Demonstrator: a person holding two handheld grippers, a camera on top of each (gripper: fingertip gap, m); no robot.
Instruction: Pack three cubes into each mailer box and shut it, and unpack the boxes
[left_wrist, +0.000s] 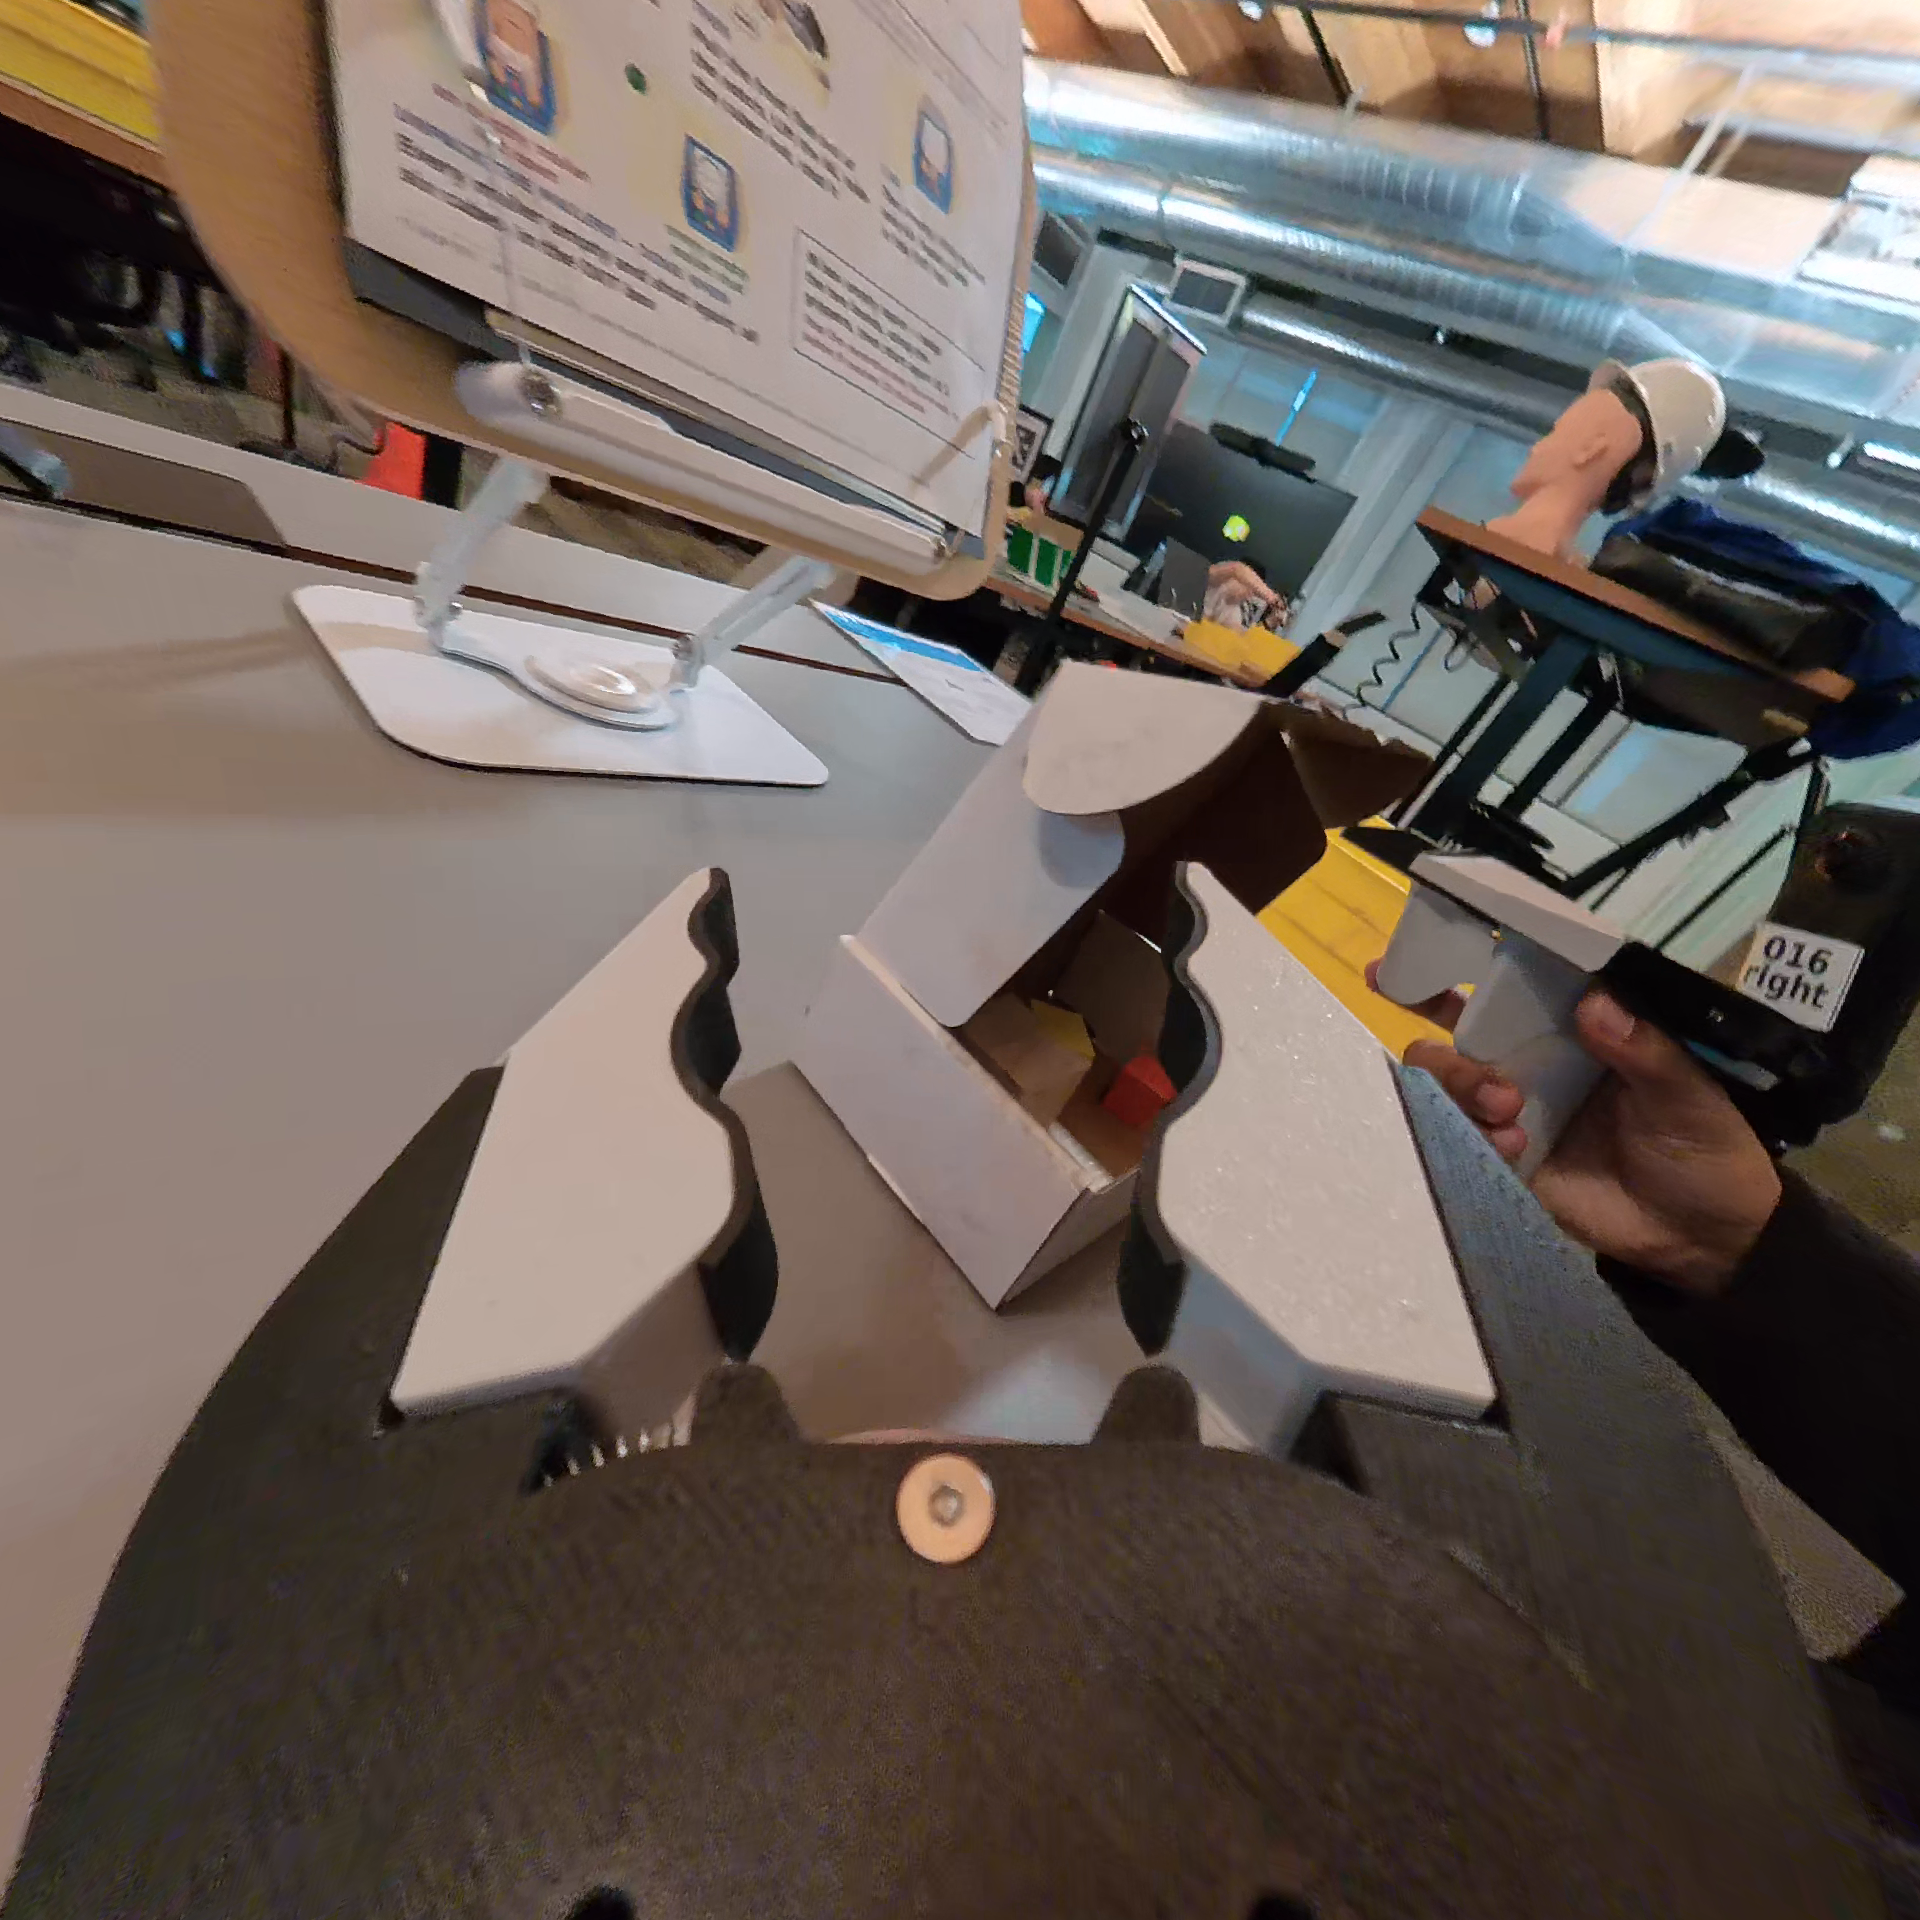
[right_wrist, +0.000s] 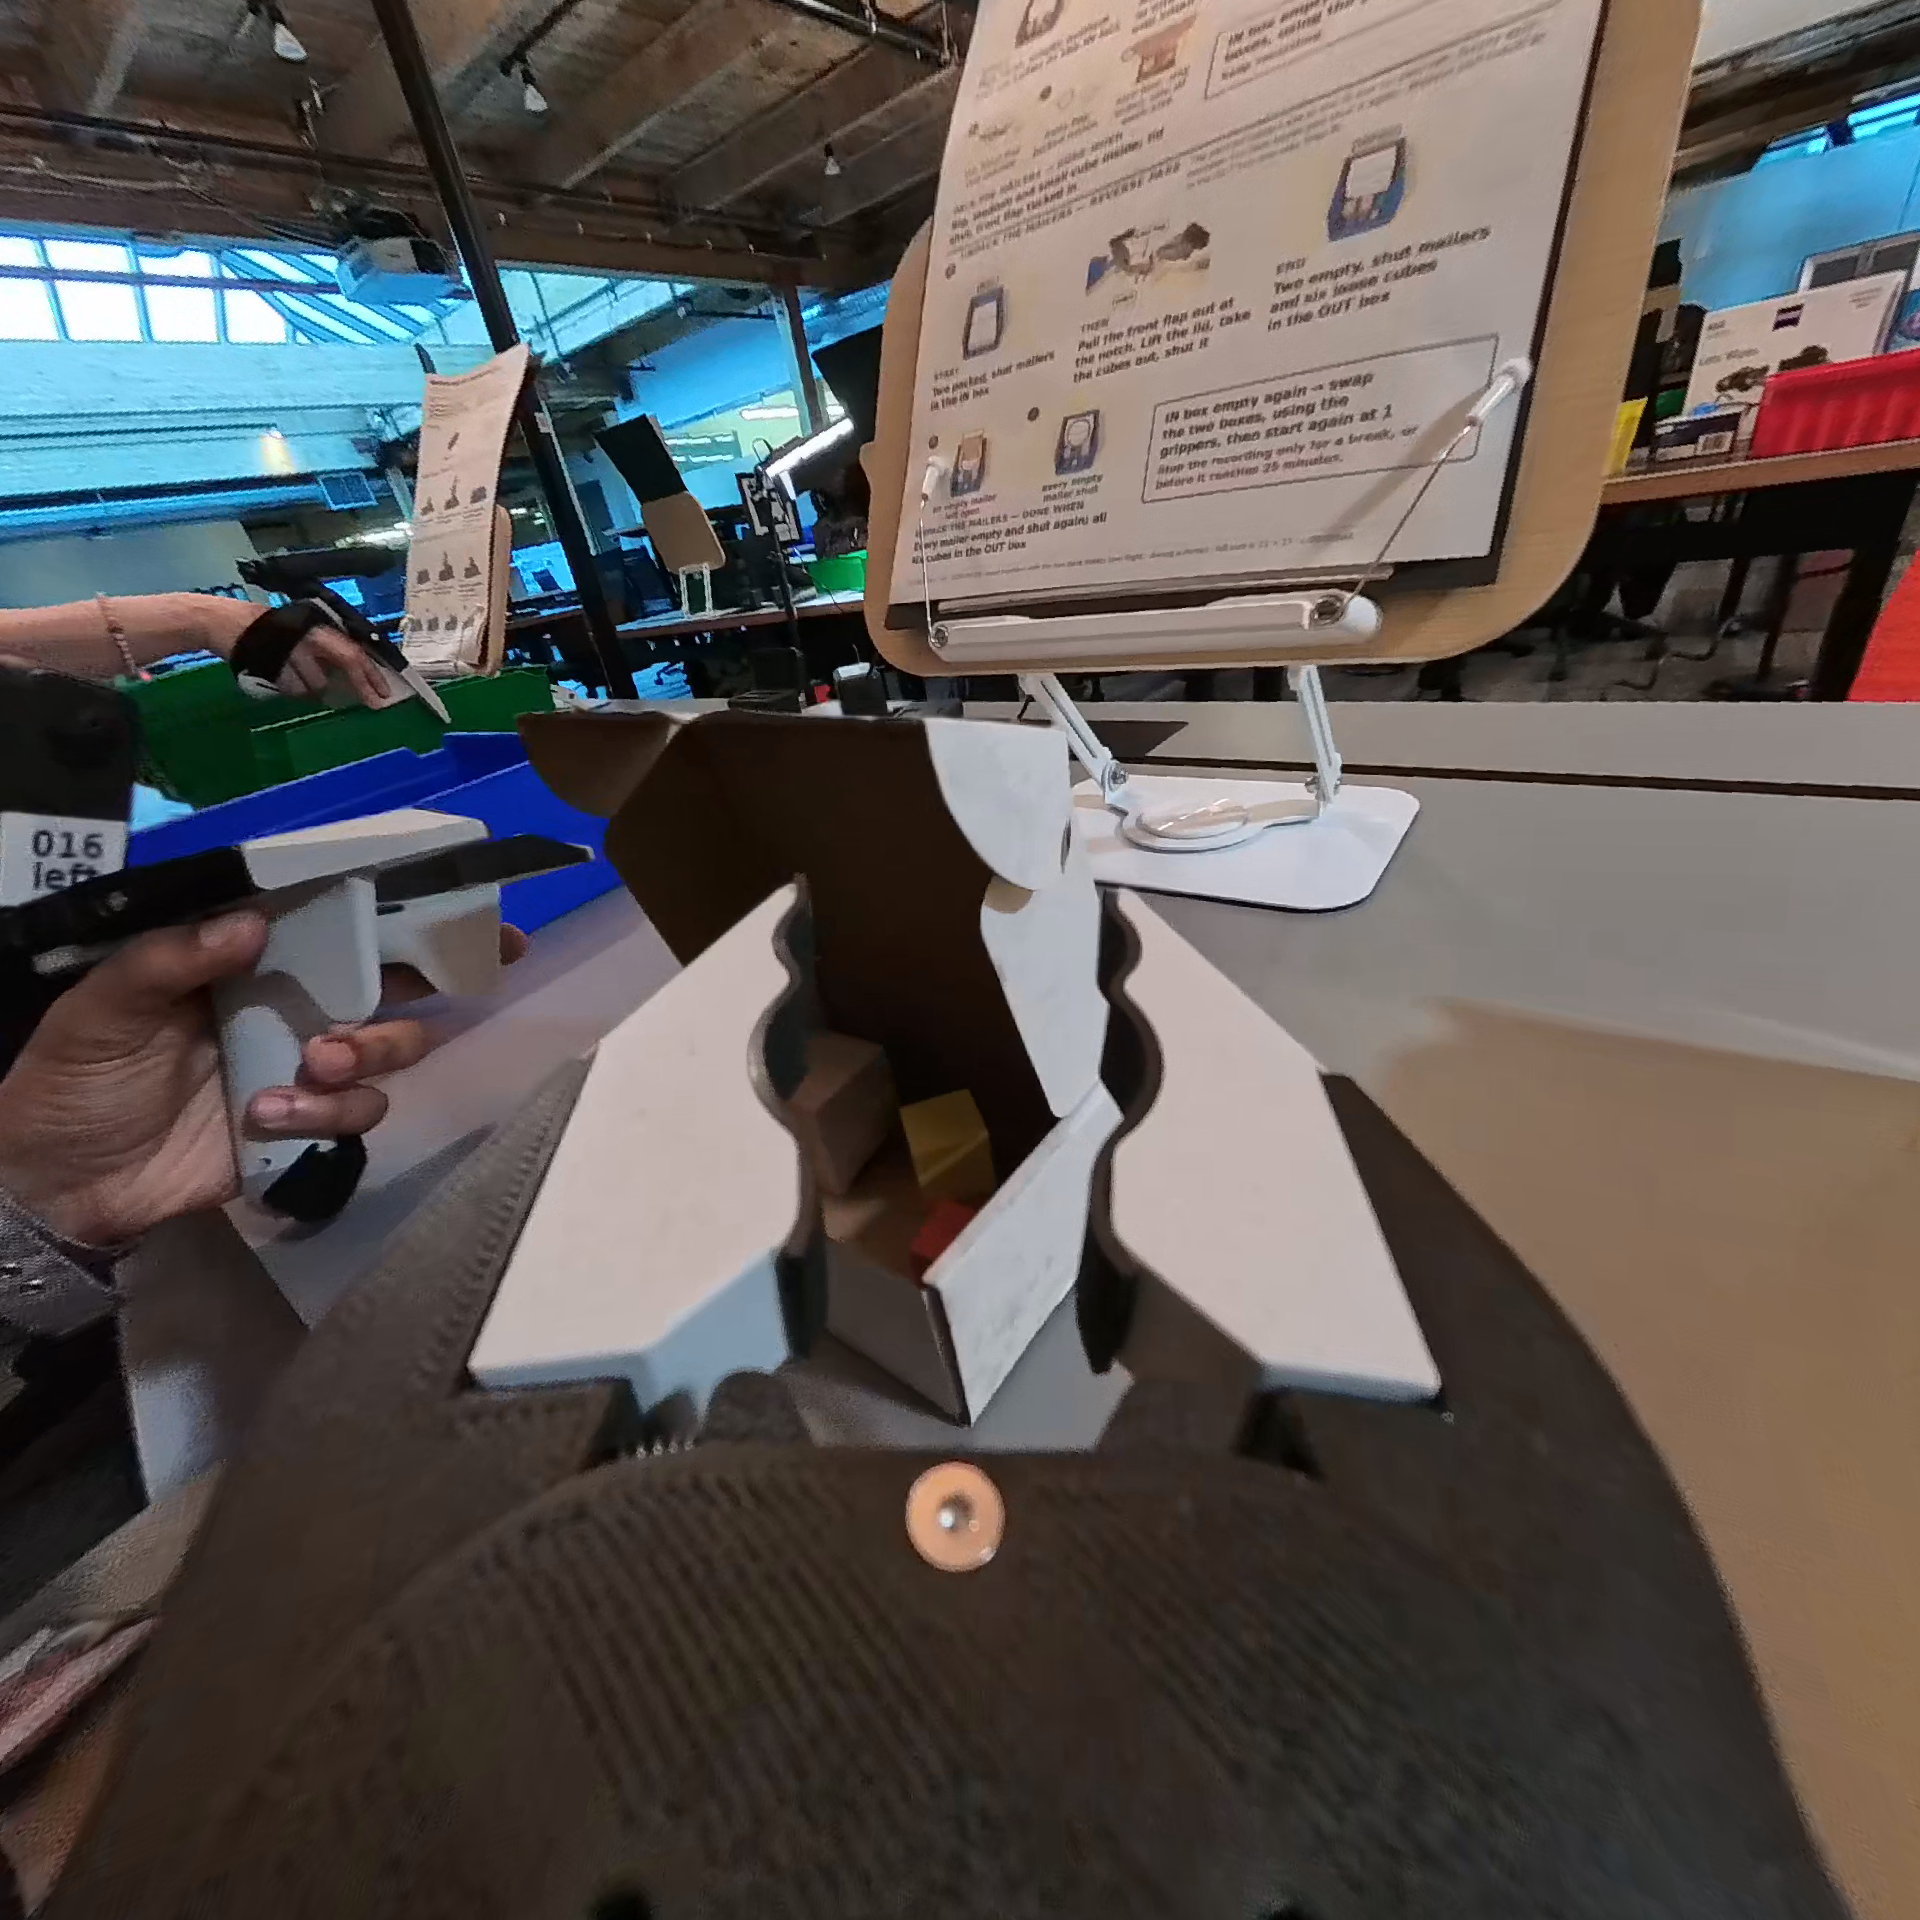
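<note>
Grey table (left_wrist: 260, 935) | white mailer box (left_wrist: 935, 1122) lid up, exposing yellow cube (right_wrist: 945, 1143), red cube (left_wrist: 1138, 1091) | my left gripper (left_wrist: 951, 1081), right gripper (right_wrist: 951, 1091) both gaping, empty, flanking it for access

A grey table (right_wrist: 1662, 935) stands under timber ceiling beams (right_wrist: 675, 94), silver ducts (left_wrist: 1455, 197) and blue-lit windows (right_wrist: 125, 301).
</note>
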